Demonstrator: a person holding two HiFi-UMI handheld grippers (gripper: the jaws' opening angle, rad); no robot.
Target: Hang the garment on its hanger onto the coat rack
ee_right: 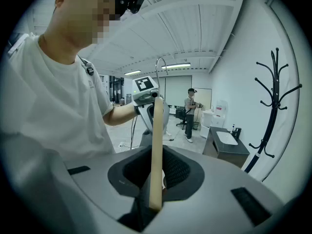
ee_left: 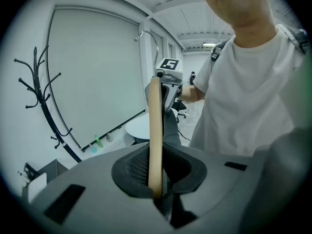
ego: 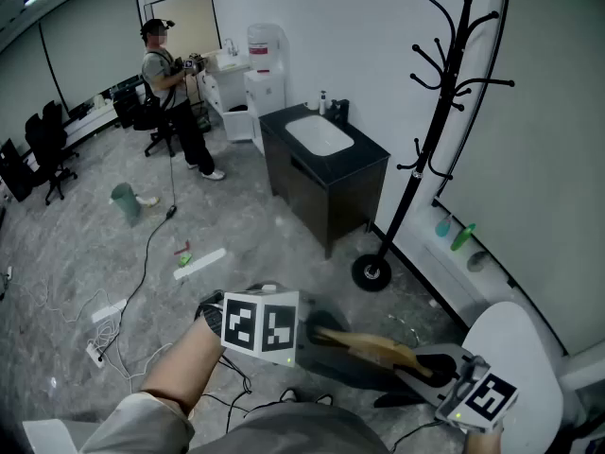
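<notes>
A wooden hanger point(ego: 378, 348) with a dark garment point(ego: 345, 369) draped on it lies level between my two grippers, low in the head view. My left gripper point(ego: 307, 334) is shut on one end of the hanger point(ee_left: 155, 145), and my right gripper point(ego: 442, 386) is shut on the other end point(ee_right: 157, 150). The metal hook point(ee_left: 145, 35) rises from the hanger's middle point(ee_right: 160, 65). The black coat rack point(ego: 444, 93) stands ahead to the right by the wall, apart from the hanger; it also shows in both gripper views point(ee_left: 44, 96) point(ee_right: 273, 106).
A black cabinet with a white sink point(ego: 326, 173) stands left of the rack's round base point(ego: 371, 272). A white round table point(ego: 515, 348) sits at my right. Cables and a power strip point(ego: 104, 324) lie on the floor. Another person point(ego: 170, 93) stands far back.
</notes>
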